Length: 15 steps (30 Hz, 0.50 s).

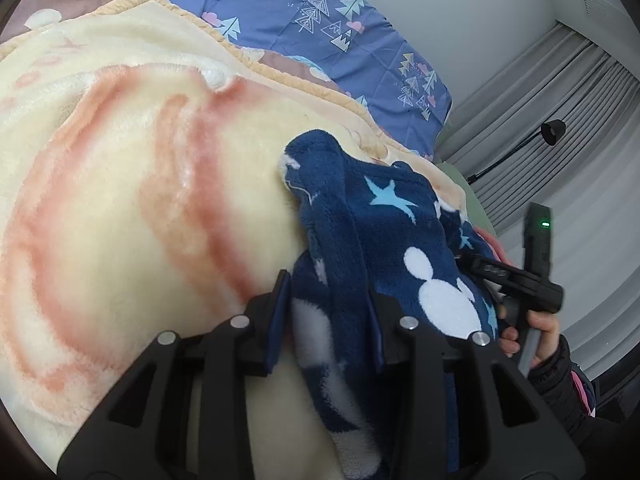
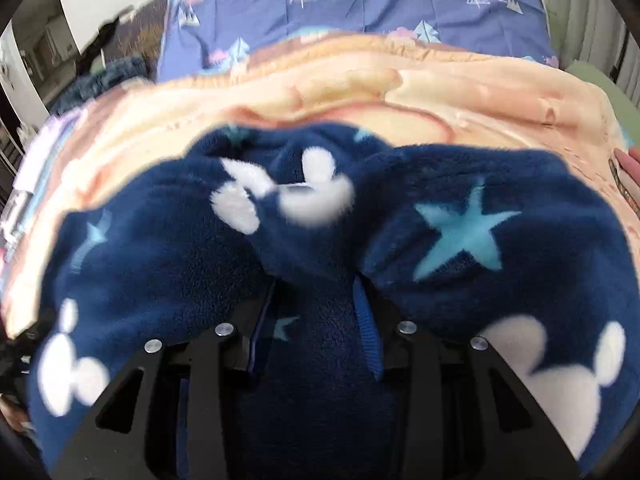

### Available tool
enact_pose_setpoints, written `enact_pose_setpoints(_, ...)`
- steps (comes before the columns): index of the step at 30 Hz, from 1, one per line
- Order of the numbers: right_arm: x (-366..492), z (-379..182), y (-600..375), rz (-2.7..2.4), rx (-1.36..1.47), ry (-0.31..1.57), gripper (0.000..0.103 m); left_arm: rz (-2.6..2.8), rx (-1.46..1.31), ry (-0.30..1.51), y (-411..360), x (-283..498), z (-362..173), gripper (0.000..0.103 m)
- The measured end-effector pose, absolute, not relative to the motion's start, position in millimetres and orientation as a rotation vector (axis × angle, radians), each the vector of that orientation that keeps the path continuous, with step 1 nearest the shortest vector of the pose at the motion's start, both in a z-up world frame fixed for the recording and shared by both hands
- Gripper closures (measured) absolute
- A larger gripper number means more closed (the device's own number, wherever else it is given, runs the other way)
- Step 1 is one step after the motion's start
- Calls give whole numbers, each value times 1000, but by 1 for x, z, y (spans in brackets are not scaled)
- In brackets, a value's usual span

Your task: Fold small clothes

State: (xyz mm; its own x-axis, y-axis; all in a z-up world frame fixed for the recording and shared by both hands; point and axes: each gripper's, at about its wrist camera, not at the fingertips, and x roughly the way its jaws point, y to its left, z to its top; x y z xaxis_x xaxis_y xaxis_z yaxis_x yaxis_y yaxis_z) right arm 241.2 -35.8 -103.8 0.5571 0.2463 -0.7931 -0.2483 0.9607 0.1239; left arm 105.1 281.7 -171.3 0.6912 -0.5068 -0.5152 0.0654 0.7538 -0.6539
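A navy fleece garment (image 1: 384,248), printed with white mouse-head shapes and pale blue stars, is seen bunched on a cream blanket (image 1: 120,200) with orange bands, spread over a bed. In the left wrist view the fleece is heaped toward the right edge of the blanket, one fold running down between the fingers of the left gripper (image 1: 330,320); the blue pads are clamped on that fold. In the right wrist view the garment (image 2: 460,232) fills most of the frame, piled up over and around the right gripper (image 2: 316,320), and a thick bunch of it is gripped between the two pads, though the picture is blurred and the exact contact is hard to judge. The view past that gripper is largely blocked by the fleece.

Beyond the blanket a purple quilt (image 1: 320,12) patterned with trees and clouds is laid across the head of the bed, a green sheet (image 2: 592,76) showing at its side. The right gripper's handle (image 1: 520,280) is visible from the left camera, just beside the garment's right edge, held by a hand (image 1: 540,332) in a dark sleeve (image 1: 560,380). Grey curtains (image 1: 560,92) hang behind, with a small black lamp (image 1: 553,131) on a thin arm in front of them.
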Motion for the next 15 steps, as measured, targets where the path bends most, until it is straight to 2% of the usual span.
enact_pose_setpoints(2,209,-84,-37,296,-46,851,58,-347,-652,747,282,105,-172,67)
enact_pose_setpoints(6,94,-66,-3,451,-377,592,40,-347,-649,749,282,105,-172,67)
enact_pose_setpoints(9,2,-91,35,626,-674,424,33,-346,-648,748,282,105,-172,67)
enact_pose_setpoints(11,-52,-116,58,714,-849,310,32,-347,-649,748,282,105,-172,67)
enact_pose_setpoints(15,-94,-157,89,724,-1102,119,30,-347,-648,748,282,105,-172,67)
